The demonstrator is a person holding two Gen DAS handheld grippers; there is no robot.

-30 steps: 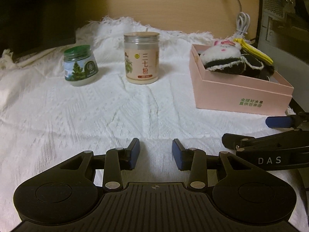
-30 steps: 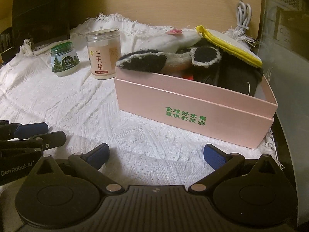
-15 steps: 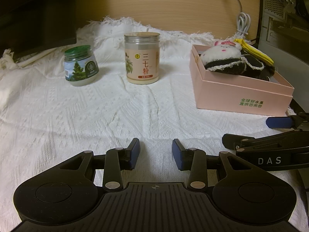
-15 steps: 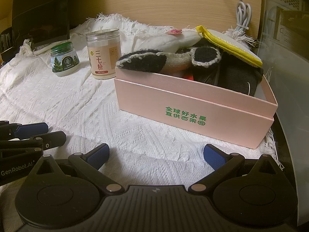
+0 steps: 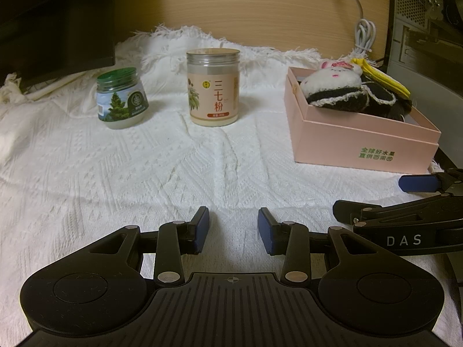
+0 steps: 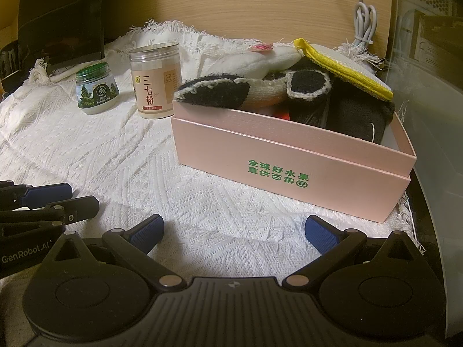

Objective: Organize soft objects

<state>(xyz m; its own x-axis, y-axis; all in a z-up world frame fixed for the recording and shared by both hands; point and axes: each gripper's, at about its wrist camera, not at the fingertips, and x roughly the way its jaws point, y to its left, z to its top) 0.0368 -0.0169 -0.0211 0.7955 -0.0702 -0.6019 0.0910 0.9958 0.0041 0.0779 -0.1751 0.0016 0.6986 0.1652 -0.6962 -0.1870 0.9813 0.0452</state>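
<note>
White knitted cloth [image 5: 144,173] covers the surface. At right, the pink cardboard box [image 6: 289,159] holds the plush toys and knitted pieces [image 6: 260,86]. 2 jars [image 5: 212,89] stand upper left. Left gripper [image 5: 233,228] and right gripper [image 6: 233,231] hover empty, jaws parted.

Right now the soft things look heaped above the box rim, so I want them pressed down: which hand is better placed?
Probably the right. The right gripper faces the pink box directly, jaws wide and empty. The left gripper points at bare cloth, with the box off to its side.
</note>
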